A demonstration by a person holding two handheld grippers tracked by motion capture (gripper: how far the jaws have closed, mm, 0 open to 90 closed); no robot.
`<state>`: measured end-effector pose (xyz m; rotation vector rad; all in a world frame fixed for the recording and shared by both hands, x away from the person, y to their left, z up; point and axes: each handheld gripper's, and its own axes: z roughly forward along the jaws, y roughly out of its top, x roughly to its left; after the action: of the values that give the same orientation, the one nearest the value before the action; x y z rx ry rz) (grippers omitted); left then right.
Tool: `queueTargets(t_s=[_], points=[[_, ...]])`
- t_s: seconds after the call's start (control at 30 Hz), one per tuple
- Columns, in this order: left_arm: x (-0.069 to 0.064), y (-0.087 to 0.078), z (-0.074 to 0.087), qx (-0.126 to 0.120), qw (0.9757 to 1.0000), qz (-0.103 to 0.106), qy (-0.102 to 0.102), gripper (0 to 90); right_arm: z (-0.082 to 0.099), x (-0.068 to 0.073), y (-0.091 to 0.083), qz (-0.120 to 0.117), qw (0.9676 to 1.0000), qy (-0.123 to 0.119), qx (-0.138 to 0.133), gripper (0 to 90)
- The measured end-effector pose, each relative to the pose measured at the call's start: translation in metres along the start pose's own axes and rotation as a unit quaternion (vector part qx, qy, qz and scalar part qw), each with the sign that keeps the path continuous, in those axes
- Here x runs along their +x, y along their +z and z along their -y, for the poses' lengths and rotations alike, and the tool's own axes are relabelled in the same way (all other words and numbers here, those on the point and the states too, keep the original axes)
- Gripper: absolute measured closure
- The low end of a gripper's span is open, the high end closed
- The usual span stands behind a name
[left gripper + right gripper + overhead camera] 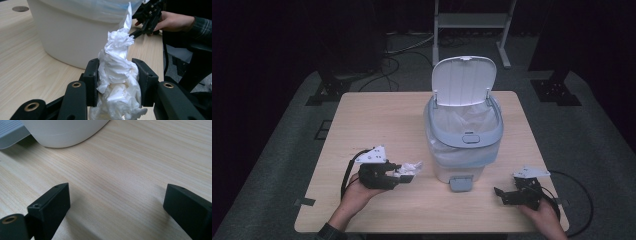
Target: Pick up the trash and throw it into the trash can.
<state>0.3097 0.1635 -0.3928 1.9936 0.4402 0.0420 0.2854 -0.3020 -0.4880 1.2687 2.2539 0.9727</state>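
A: Since your left gripper (117, 82) is clamped on that crumpled white paper tissue (117, 75) by its middle alone, watch the loose tail sticking up past the jaws. I'd judge it could catch on the grey rim (462, 137) of the white plastic pedal bin (452, 170) and drag the wad out of your hold before it clears the opening.

B: Where is the tissue right now, relative to the bin?

A: In the high view it's low over the pale wooden table (377, 120), just to the left of the bin's base, well below the rim. The white hinged lid (463, 80) stands open, and the translucent liner bag (467, 117) hangs inside. From your left gripper view, the bin wall sits close behind the tissue.

B: And my right gripper (507, 194)?

A: Its jaws are spread wide with nothing between them, hovering over bare table to the right of the bin, near the grey foot pedal (461, 183). If you brush that pedal or nudge the bin, I'd guess the lid could shift mid-drop. You'll also risk tearing the thin paper if you squeeze harder.
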Motion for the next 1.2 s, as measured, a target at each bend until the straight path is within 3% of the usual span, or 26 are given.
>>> queueTargets(t_s=[0.47,0.8,1.2], points=[[0.002,-0.014,-0.020,-0.022,0.9995,0.023,-0.003,59.2,0.000,0.000,0.000,0.000,1.0000,0.000,0.000,6.0],[0.007,-0.023,-0.039,-0.041,0.9986,0.032,0.009,59.2,0.000,0.000,0.000,0.000,1.0000,0.000,0.000,6.0],[0.009,-0.029,-0.075,-0.056,0.9973,0.038,0.029,59.2,0.000,0.000,0.000,0.000,1.0000,0.000,0.000,6.0]])
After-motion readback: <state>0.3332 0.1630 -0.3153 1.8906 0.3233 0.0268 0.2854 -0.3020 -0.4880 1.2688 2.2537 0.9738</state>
